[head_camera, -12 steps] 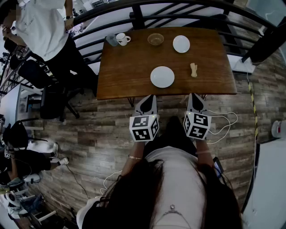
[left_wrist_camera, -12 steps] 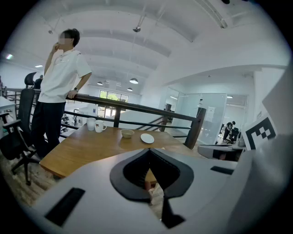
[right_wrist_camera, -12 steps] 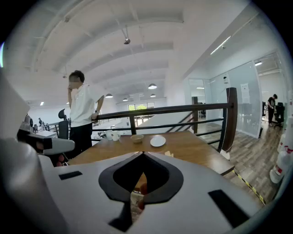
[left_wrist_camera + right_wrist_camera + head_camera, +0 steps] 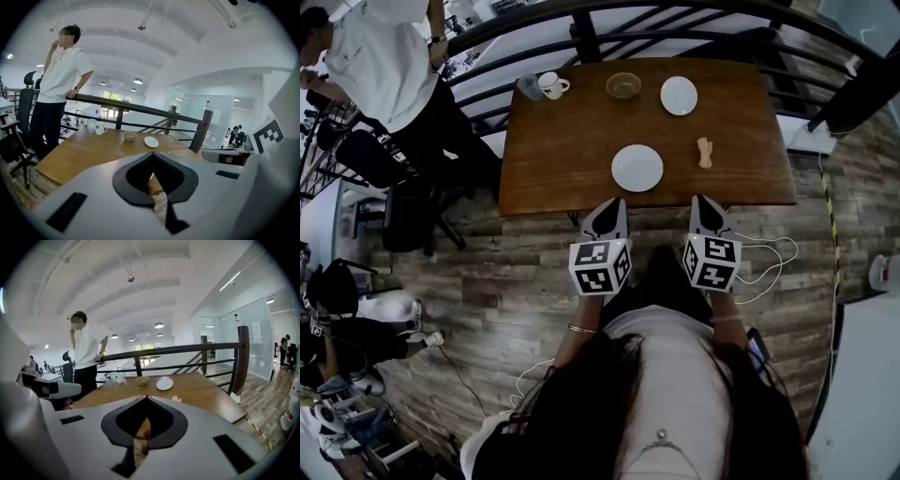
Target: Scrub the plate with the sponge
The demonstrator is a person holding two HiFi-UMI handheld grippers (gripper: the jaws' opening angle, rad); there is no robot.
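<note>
plate (image 4: 637, 168): round, white, smooth | sponge (image 4: 704, 152): pale, oblong | table (image 4: 562, 141): wood

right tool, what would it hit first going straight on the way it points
Likely the near edge of the table, just ahead of the right tool, which tilts slightly down. Clearing that, the sponge lies straight beyond; depth is unclear.

Table (image 4: 562, 141): warm brown wood grain. Plate (image 4: 637, 168), smaller plate (image 4: 679, 95) and mug (image 4: 550, 84) white; bowl (image 4: 623, 85) tan; sponge (image 4: 704, 152) pale beige. Left gripper (image 4: 613, 204) and right gripper (image 4: 702, 201): white bodies, black around the jaws, black-and-white square markers on left cube (image 4: 600, 266) and right cube (image 4: 713, 262); floor (image 4: 487, 272) grey-brown planks, railing (image 4: 587, 39) black.
</note>
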